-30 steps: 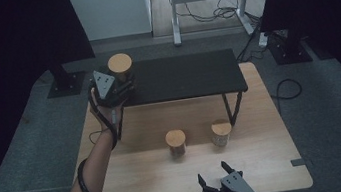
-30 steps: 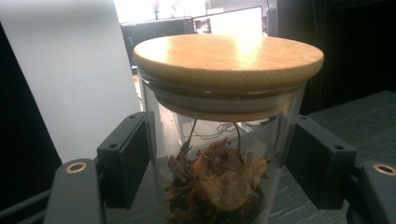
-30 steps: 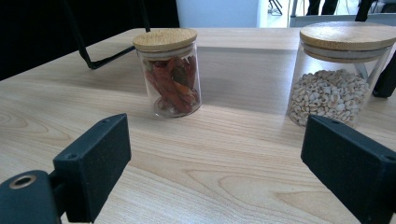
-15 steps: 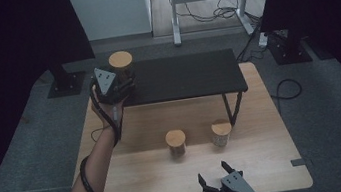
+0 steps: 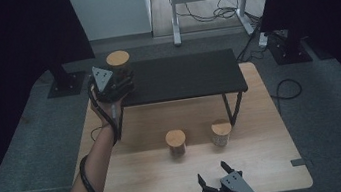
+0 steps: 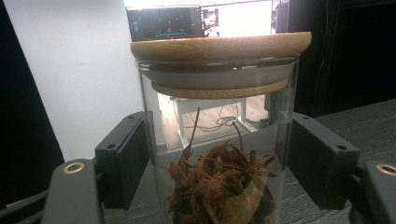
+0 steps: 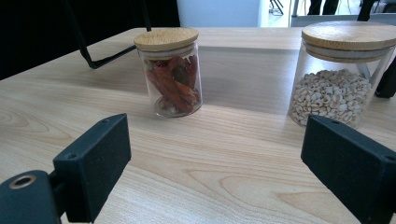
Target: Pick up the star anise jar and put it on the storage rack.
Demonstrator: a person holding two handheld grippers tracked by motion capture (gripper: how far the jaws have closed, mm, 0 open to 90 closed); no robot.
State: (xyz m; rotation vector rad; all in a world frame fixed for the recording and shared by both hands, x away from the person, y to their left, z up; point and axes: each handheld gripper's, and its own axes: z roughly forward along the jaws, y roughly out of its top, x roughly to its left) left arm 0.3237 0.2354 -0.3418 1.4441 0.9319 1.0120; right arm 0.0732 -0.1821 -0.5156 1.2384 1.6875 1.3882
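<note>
High view: your left claw (image 5: 117,85) sits at the near-left corner of the black shelf (image 5: 181,77), with the star-anise jar (image 5: 119,65) standing on that corner between its jaws. Your left gripper view has both pads against or just beside the glass; the jaws have just been easing apart, and I cannot tell whether they press the jar now. Your right claw (image 5: 215,180) hovers spread and empty at the table (image 5: 138,131) edge nearest you, well in front of the shelf, facing the chilli jar (image 7: 170,70) and bean jar (image 7: 341,74).
</note>
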